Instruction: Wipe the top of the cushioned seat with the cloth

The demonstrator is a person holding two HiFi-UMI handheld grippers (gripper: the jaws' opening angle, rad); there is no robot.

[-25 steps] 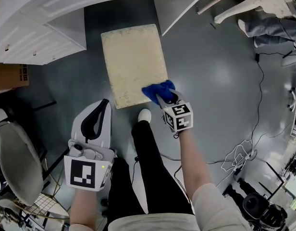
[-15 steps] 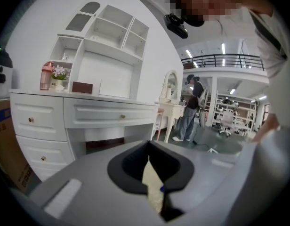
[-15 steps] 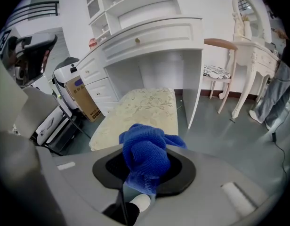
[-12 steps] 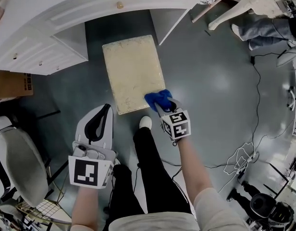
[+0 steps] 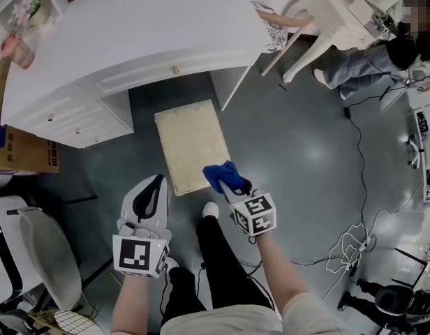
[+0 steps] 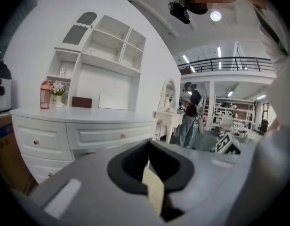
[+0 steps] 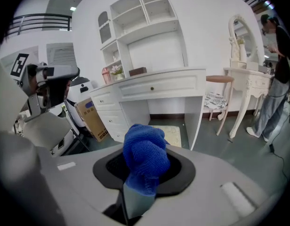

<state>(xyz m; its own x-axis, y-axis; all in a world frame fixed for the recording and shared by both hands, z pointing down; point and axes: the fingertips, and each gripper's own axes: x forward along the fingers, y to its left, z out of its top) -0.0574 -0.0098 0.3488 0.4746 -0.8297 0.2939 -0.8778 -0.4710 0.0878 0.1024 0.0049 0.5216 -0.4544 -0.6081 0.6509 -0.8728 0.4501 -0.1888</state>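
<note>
Nearest the camera, the left gripper [image 5: 156, 181] is held low beside the person's dark trouser leg [image 5: 218, 257], its jaws drawn together with nothing between them. To its right, the right gripper [image 5: 235, 185] has its jaws clamped on the bunched blue cloth [image 5: 220, 174], which bulges out past the pads. In the head view the cloth overlaps the near right corner of the cushioned seat [image 5: 190, 142], yet the right gripper view shows the cream seat top lying lower and farther off, so the cloth appears to be held clear of it. The seat stands on the grey floor [image 5: 299, 152], in front of the kneehole of a white desk [image 5: 131, 33]. A cardboard box [image 5: 26, 155] sits by the desk's left end, and pale chair legs [image 5: 306, 44] stand to its right
</note>
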